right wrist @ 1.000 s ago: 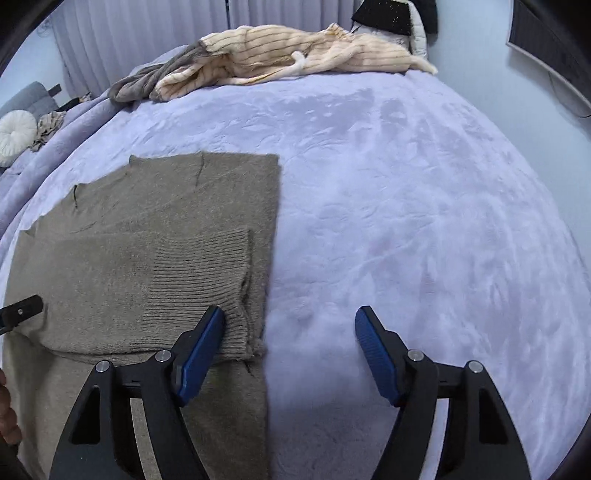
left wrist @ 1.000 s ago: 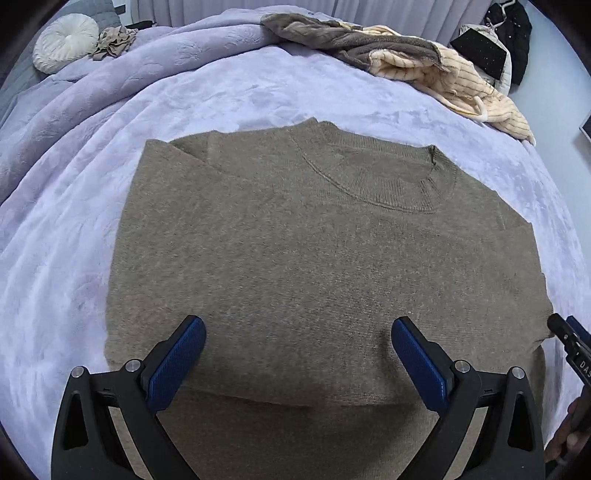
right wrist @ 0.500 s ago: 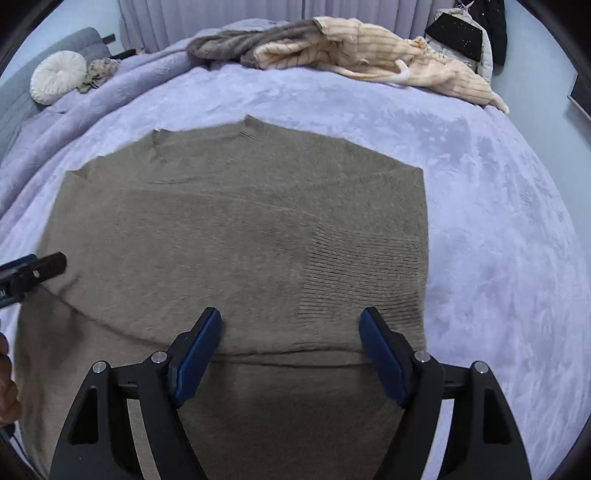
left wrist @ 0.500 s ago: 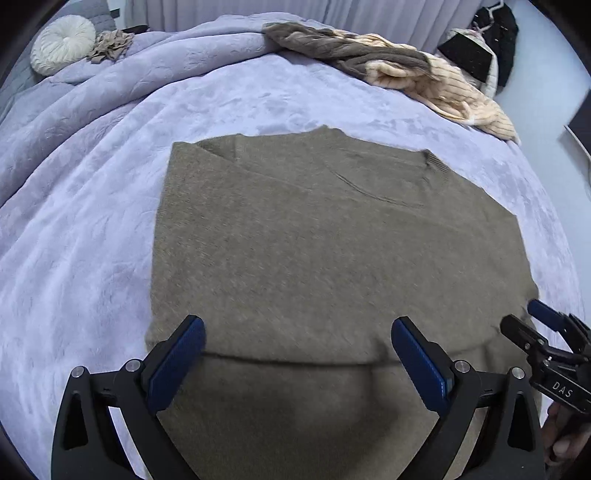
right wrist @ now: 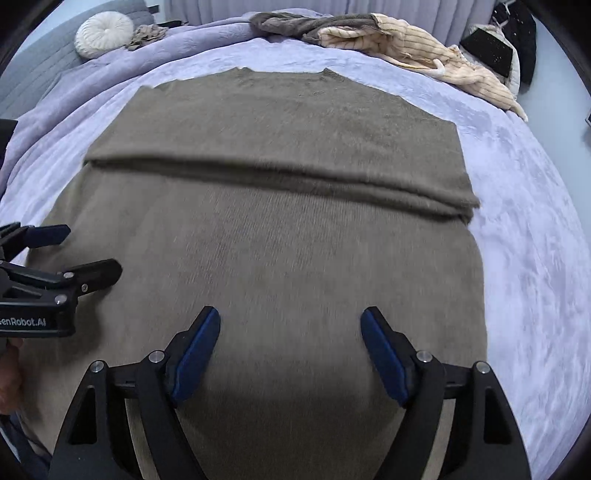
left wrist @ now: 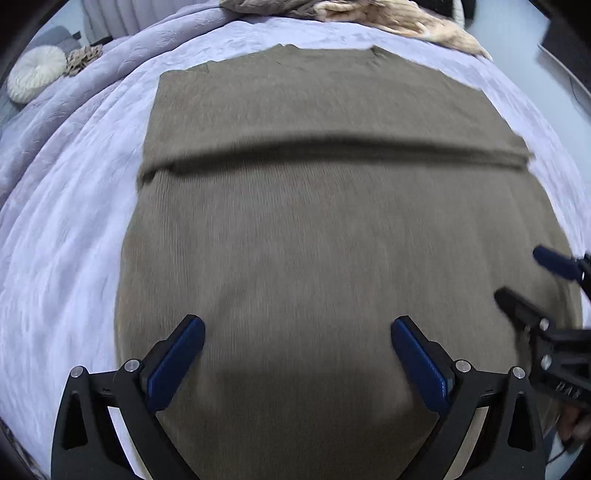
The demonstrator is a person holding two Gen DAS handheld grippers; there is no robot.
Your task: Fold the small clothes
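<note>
An olive-brown knit sweater (left wrist: 325, 221) lies flat on the lavender bed, its sleeves folded in as a band across the chest with an edge running side to side (right wrist: 280, 177). My left gripper (left wrist: 297, 332) hovers open over the sweater's lower part, nothing between its blue pads. My right gripper (right wrist: 290, 325) hangs open over the same lower part, further right, also with nothing in it. In each wrist view the other gripper shows at the side: the right gripper (left wrist: 535, 280) in the left view, the left gripper (right wrist: 70, 251) in the right view.
The lavender bedspread (right wrist: 535, 229) spreads around the sweater. A heap of cream and grey clothes (right wrist: 399, 40) lies at the far edge. A round white cushion (right wrist: 105, 27) and a small crumpled beige item (right wrist: 146, 35) sit at the far left. Dark bags (right wrist: 506, 44) stand far right.
Both grippers have slid down over the sweater toward its hem and come closer together; the right one moved from the bare bedspread leftward onto the garment. Both stay open.
</note>
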